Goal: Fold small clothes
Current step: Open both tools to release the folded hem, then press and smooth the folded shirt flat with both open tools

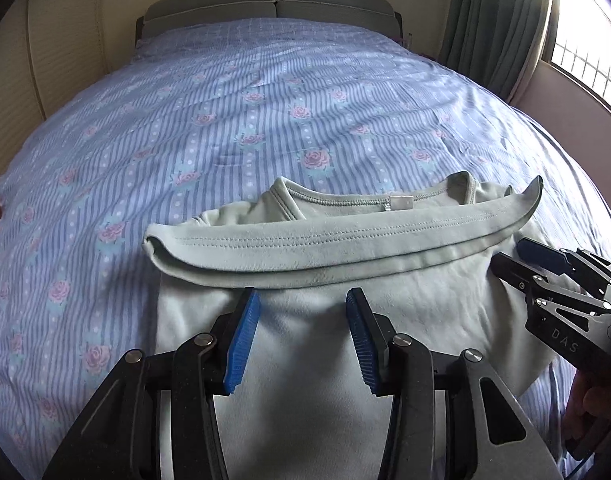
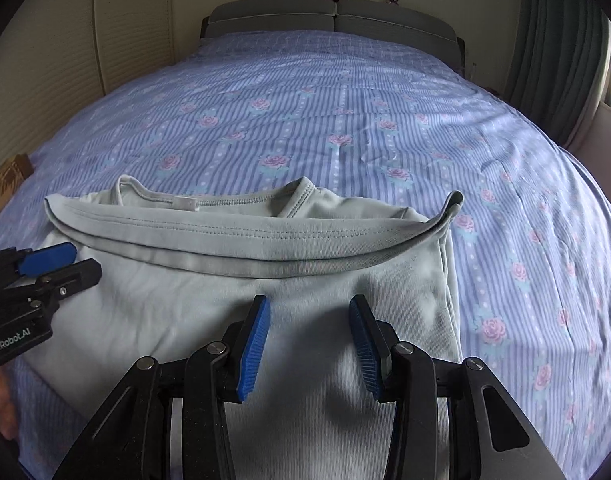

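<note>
A pale green T-shirt (image 1: 313,320) lies on the bed, folded so its bottom hem (image 1: 345,240) lies across the body just short of the neckline (image 1: 369,200). It also shows in the right wrist view (image 2: 185,292), hem (image 2: 245,236) near the collar (image 2: 225,200). My left gripper (image 1: 303,300) is open and empty, hovering over the shirt's near half. My right gripper (image 2: 309,306) is open and empty over the same area. Each gripper shows in the other's view: the right one (image 1: 509,252) at the shirt's right side, the left one (image 2: 81,260) at its left side.
The bed (image 1: 265,100) has a blue striped sheet with pink roses and a grey headboard (image 1: 273,4) at the far end. A green curtain (image 1: 501,20) and a window (image 1: 585,60) stand at the right, a louvred wall (image 2: 45,80) at the left.
</note>
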A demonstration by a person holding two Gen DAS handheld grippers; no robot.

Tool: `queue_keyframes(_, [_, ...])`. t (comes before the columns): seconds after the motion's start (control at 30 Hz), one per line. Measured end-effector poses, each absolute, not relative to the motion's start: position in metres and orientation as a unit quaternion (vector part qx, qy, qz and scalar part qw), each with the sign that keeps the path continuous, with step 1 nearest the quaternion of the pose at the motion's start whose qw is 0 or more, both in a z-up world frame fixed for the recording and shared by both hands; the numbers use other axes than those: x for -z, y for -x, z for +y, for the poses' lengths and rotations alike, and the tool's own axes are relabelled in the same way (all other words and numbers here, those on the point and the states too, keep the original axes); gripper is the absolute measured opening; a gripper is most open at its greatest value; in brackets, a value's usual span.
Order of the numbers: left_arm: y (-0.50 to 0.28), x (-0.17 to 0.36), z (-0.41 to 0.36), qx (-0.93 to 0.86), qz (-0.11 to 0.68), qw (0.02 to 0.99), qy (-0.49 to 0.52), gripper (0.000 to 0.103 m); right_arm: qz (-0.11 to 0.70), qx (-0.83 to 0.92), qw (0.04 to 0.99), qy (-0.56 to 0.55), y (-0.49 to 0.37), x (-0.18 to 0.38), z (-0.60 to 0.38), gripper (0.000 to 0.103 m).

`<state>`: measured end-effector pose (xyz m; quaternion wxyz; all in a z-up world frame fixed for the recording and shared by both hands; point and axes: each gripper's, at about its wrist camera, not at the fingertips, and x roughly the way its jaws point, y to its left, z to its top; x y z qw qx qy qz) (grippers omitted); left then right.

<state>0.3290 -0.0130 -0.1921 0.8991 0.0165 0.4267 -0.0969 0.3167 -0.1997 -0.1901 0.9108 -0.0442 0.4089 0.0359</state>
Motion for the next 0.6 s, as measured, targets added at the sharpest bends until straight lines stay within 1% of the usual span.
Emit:
queue_keyframes(0.1, [-0.343,0.193,-0.008,0.090,0.429,0.899,-0.016,0.045,0.408,-0.031,0.911,0.051,-0.326,0.190,-0.196,0.042])
queue_keyframes(0.33, [-0.375,0.186,0.001,0.080,0.422,0.903,-0.009,0.045,0.404,-0.022,0.914,0.025,-0.360,0.181,-0.202,0.042])
queue_keyframes(0.6, [-0.395,0.173,0.024,0.050,0.412,0.910,0.006,0.045,0.393,-0.001,0.919,-0.029,-0.388,0.165,-0.229,0.043])
